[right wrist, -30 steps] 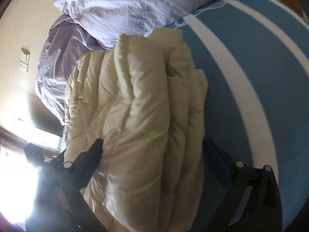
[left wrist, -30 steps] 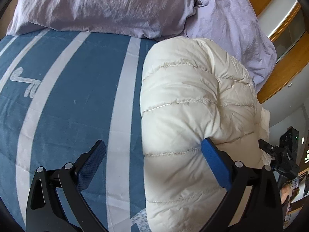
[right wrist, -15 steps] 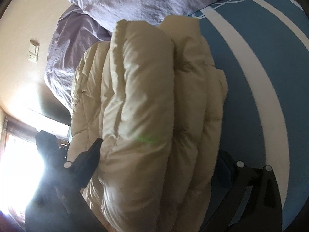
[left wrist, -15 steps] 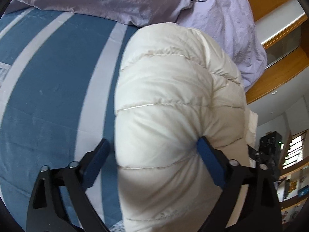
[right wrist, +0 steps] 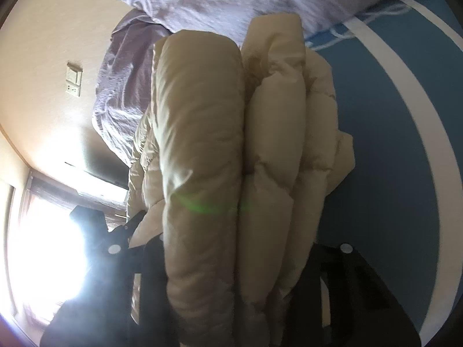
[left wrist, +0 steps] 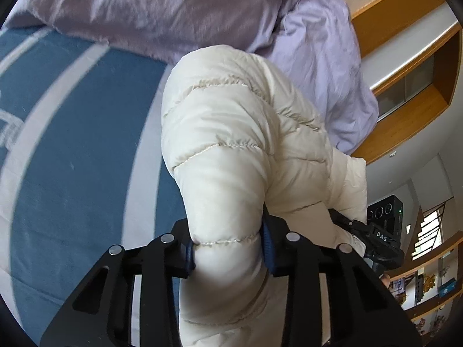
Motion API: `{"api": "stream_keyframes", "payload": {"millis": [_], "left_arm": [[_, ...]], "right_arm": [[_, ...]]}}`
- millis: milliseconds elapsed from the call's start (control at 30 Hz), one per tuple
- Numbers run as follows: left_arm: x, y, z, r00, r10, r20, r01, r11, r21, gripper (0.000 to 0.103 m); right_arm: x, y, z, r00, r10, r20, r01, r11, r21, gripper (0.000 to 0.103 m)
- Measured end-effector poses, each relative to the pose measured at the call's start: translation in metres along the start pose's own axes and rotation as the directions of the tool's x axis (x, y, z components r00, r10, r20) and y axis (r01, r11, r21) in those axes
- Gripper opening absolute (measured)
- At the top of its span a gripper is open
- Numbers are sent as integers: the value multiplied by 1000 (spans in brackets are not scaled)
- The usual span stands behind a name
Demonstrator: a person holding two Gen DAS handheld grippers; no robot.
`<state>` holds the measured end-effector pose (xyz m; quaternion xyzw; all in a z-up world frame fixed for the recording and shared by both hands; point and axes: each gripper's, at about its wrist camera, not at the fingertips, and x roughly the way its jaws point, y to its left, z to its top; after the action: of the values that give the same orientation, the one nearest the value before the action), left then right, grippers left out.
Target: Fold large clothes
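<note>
A cream quilted puffer jacket (left wrist: 231, 150) lies folded into a thick bundle on the blue bed cover with white stripes (left wrist: 75, 144). My left gripper (left wrist: 228, 248) is shut on the near end of the bundle, its blue pads pressed into the padding. In the right wrist view the same jacket (right wrist: 208, 150) fills the middle as stacked layers. My right gripper (right wrist: 231, 260) has closed on the layers; the padding hides its pads. The right gripper's body (left wrist: 379, 234) shows past the jacket in the left wrist view.
Lilac pillows and a crumpled lilac duvet (left wrist: 162, 8) lie just behind the jacket at the head of the bed. A wall with a switch plate (right wrist: 73, 82) and a bright window (right wrist: 43, 245) are on the jacket's far side. Wooden shelving (left wrist: 411, 66) stands beyond.
Both grippers moved forward onto the folded jacket and closed from wide open until they squeeze its ends. The bundle now looks lifted and tilted slightly.
</note>
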<state>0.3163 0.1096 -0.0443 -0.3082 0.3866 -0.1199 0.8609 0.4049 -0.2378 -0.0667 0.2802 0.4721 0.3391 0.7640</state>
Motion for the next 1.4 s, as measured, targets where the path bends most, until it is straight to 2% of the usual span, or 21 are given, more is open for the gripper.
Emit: {"api": "stream_keyframes", "payload": {"millis": [200,467,567,633,700,800,900,967,1067,1167,1267,1400], "left_arm": [[-24,10,18,997,30,75,-30,1000,8,36],[-25,31,39,987,105,125,-106,994,-2,36],[-15,36,43,980,157,120,-157,988,-8,37],[-13,38,42,975,186,123,-185,983,-17,43],[-15,37,40,964,229,138,-230,973,-9,47],[-24,33,39,940,294,174,-300,954,6,54],[-33,27,40,917,337,214,-349,937,20,63],[-38,17,39,901,357,248,-378,925,41,67],[-40,-1,37,890,356,285,-393,916,85,76],[-35,-22,35,880,348,322,-407,904,134,84],[-32,-37,30,870,344,354,-425,887,181,91],[-24,-52,24,846,357,396,-471,849,241,96]], "right_arm": [[23,24,19,999,39,6,-39,998,-55,34],[49,32,33,1000,9,22,-6,992,-129,34],[59,36,32,999,-40,35,45,991,-126,43],[56,35,28,995,-83,55,89,987,-132,54],[49,36,24,989,-122,84,134,980,-149,61],[25,40,18,970,-182,163,208,965,-161,68],[7,51,18,945,-213,249,260,949,-176,69],[-1,63,14,933,-218,287,284,936,-210,69],[1,89,9,915,-221,338,323,903,-282,69],[17,119,3,891,-231,390,382,846,-372,69],[41,146,1,858,-251,449,458,770,-444,69],[53,150,-7,828,-262,495,505,732,-457,72]]}}
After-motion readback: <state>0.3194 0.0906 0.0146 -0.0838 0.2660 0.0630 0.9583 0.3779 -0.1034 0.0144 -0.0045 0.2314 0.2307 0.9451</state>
